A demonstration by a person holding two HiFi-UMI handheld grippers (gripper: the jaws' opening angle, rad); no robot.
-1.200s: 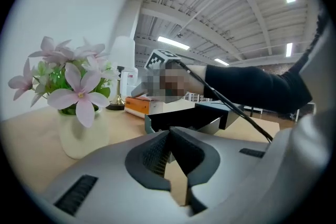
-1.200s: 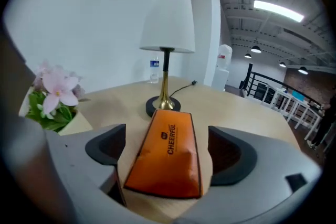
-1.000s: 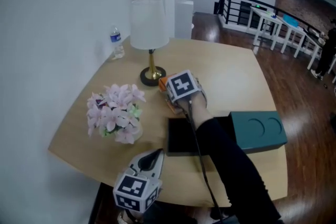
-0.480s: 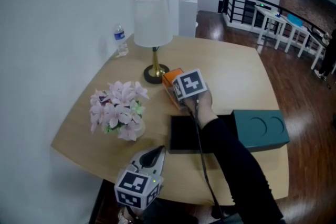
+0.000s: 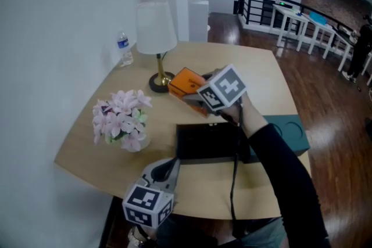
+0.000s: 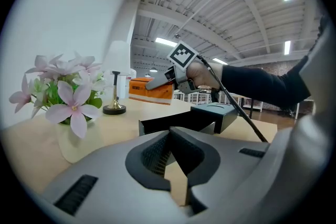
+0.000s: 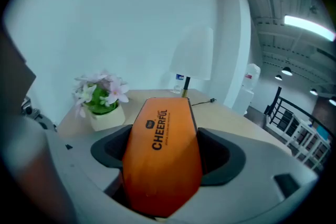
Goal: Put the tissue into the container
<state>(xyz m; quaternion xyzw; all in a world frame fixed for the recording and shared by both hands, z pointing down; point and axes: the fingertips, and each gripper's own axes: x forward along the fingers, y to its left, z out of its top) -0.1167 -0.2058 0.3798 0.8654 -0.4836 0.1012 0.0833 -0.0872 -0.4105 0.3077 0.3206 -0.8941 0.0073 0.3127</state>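
Right gripper (image 5: pixel 196 96), clamped on the orange tissue pack (image 5: pixel 185 82) above the surface (image 5: pixel 261 72): apparently the carrying step; next, centre over the open black container (image 5: pixel 200 141) and release.

We see a pale wood tabletop (image 5: pixel 256 72), smooth and matt; the lamp (image 5: pixel 156 29) at upper left has a glossy brass-coloured metal stem and matt white shade; the orange tissue pack (image 7: pixel 163 149) looks smooth, faintly shiny; the container (image 5: pixel 200 143) matt black.

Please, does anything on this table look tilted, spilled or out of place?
Nothing stands out. The lamp, flowers and bottle stand upright; the tissue pack is off the table only because the right gripper holds it.
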